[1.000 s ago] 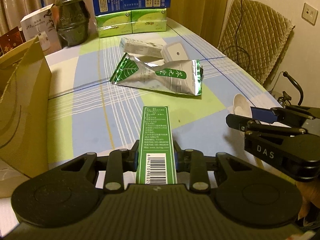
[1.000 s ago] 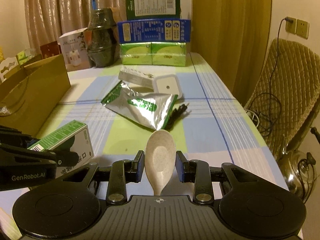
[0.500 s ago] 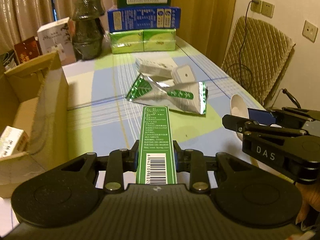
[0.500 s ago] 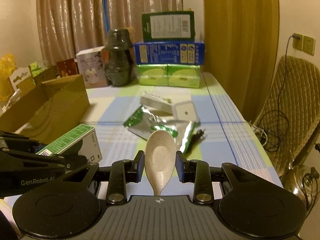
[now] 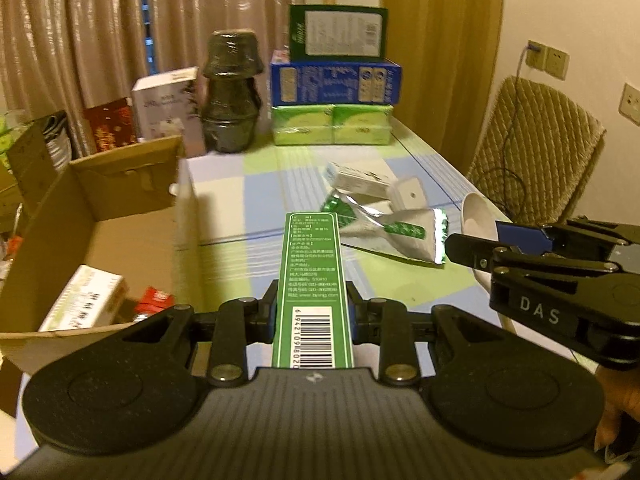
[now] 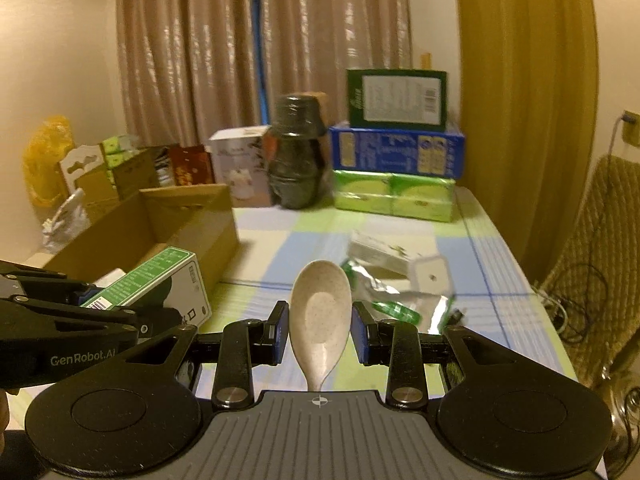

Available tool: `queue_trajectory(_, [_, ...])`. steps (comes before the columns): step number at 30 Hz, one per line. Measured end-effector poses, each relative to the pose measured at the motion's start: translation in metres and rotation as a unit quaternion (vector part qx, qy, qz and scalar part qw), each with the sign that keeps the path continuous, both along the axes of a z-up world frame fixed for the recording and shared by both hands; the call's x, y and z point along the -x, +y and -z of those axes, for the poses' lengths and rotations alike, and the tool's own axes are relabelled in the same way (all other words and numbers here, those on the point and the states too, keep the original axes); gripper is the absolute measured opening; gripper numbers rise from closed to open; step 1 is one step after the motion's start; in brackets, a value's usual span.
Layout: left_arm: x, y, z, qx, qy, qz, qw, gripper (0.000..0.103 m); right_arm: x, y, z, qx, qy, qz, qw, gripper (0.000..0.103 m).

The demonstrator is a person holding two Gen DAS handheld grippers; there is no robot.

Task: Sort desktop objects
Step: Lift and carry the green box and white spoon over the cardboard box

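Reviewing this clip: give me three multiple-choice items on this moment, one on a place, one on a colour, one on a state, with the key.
1. Where is the open cardboard box?
A. right of the silver pouch
B. at the table's left edge
C. on the chair

2. What colour is the box directly under the dark green box?
A. blue
B. red
C. white

3. What does the right gripper hold?
A. nothing
B. a silver pouch
C. a beige spoon

Key:
1 B, it sits left of the checked tablecloth.
2 A, the blue box carries it.
3 C, the beige spoon stands between its fingers.
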State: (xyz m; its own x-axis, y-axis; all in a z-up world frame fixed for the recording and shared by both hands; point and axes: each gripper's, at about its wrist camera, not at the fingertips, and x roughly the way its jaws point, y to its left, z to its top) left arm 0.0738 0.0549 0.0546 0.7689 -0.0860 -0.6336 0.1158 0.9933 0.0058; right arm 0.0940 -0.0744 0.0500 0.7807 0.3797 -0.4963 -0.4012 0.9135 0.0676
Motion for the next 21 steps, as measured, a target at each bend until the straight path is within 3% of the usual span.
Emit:
queue_trajectory(8, [0.012, 0.043, -0.020, -0.003, -0.017, -0.035, 0.9992, 0.025, -0.001, 0.044, -0.021, -0.009, -0.013, -0.041, 0.999, 0.030])
queue_trajectory(21, [0.014, 0.142, -0.053, -0.005, -0.041, -0.102, 0.9939, 0.025, -0.035, 0.140, -0.048, -0.061, 0.011, -0.115, 0.991, 0.030])
